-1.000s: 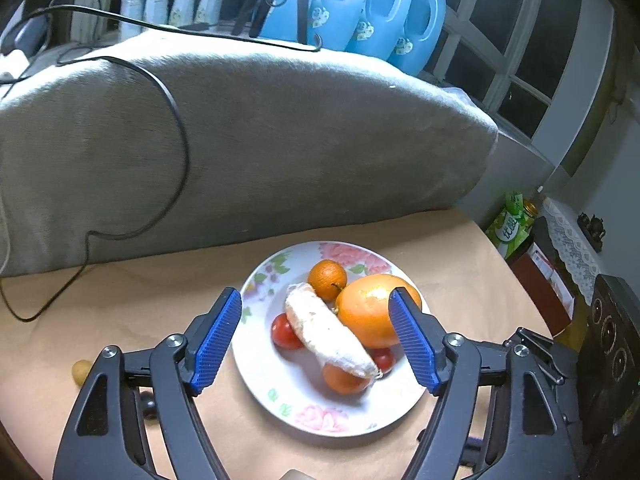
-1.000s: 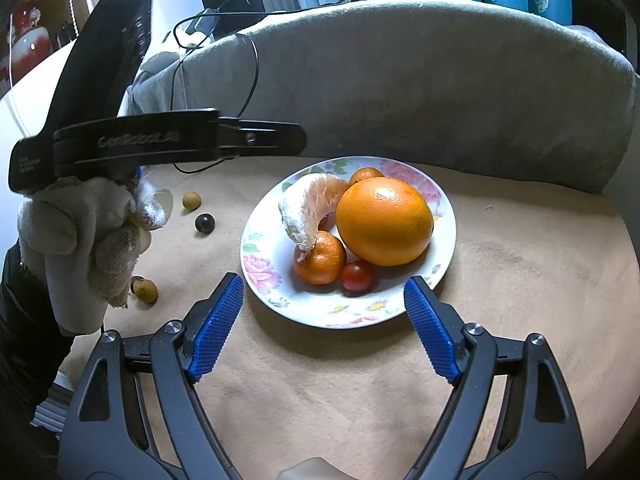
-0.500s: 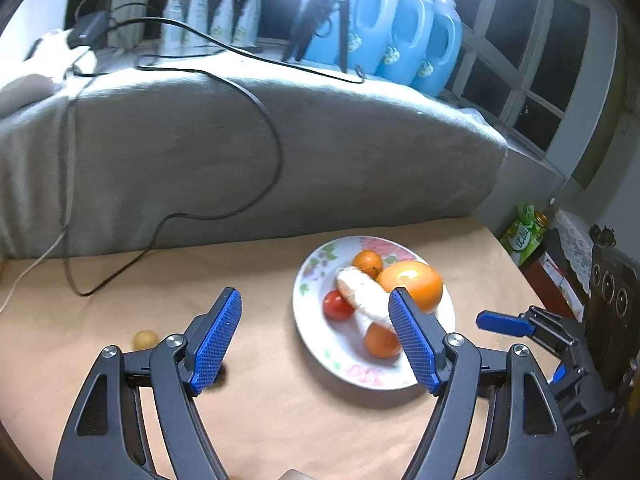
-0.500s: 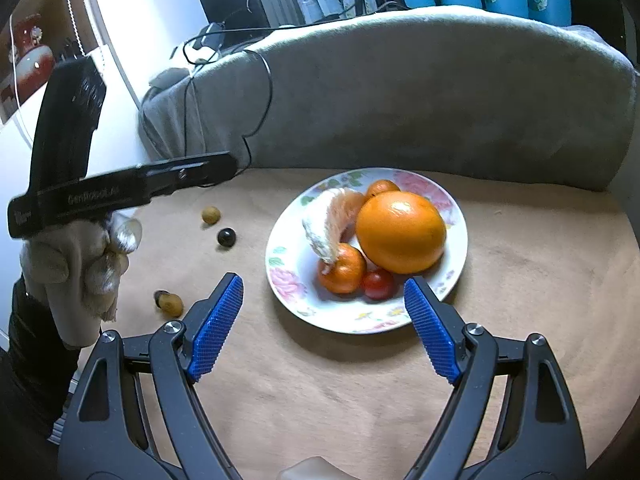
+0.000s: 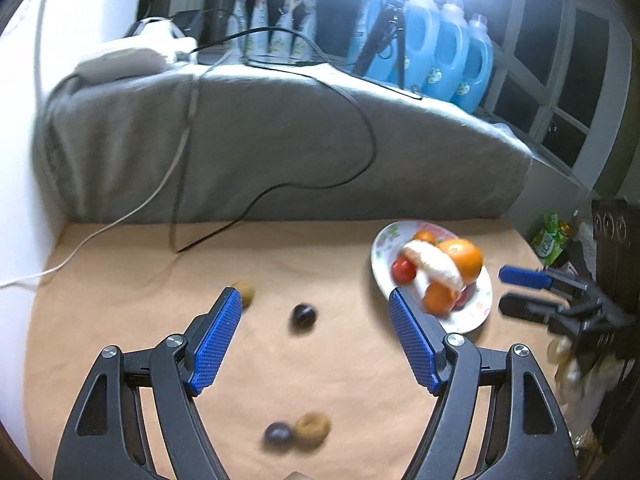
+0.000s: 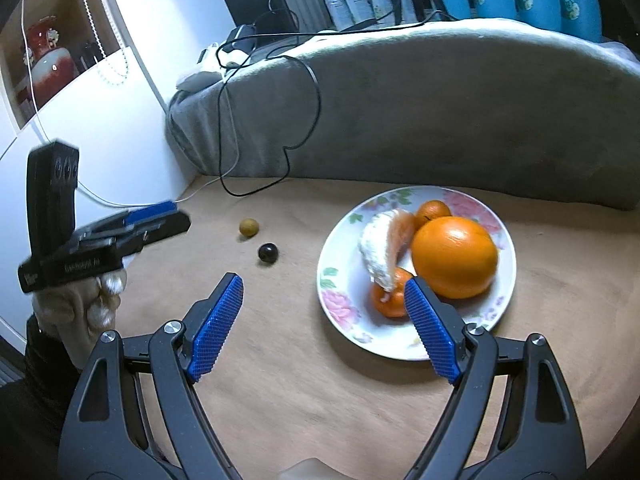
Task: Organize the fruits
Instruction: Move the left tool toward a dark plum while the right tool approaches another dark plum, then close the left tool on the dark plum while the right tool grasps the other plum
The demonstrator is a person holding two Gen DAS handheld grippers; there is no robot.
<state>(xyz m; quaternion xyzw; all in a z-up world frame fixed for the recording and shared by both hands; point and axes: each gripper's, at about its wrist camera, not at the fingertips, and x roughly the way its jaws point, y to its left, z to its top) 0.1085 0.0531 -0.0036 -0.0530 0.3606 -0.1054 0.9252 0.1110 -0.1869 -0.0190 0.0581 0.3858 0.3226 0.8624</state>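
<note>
A flowered plate holds a big orange, a peeled citrus piece, small mandarins and cherry tomatoes. Loose on the tan table lie a dark round fruit, a tan round fruit, and a blurred dark and tan pair. My left gripper is open and empty above the dark fruit. My right gripper is open and empty, in front of the plate's left edge.
A grey sofa back with cables over it borders the table's far side. Blue detergent bottles stand behind it. A white wall is at the left. The other gripper shows at each view's edge.
My left gripper has swung left, away from the plate, to over the loose small fruits. My right gripper has pulled back and shifted left; the plate now sits to its right.
</note>
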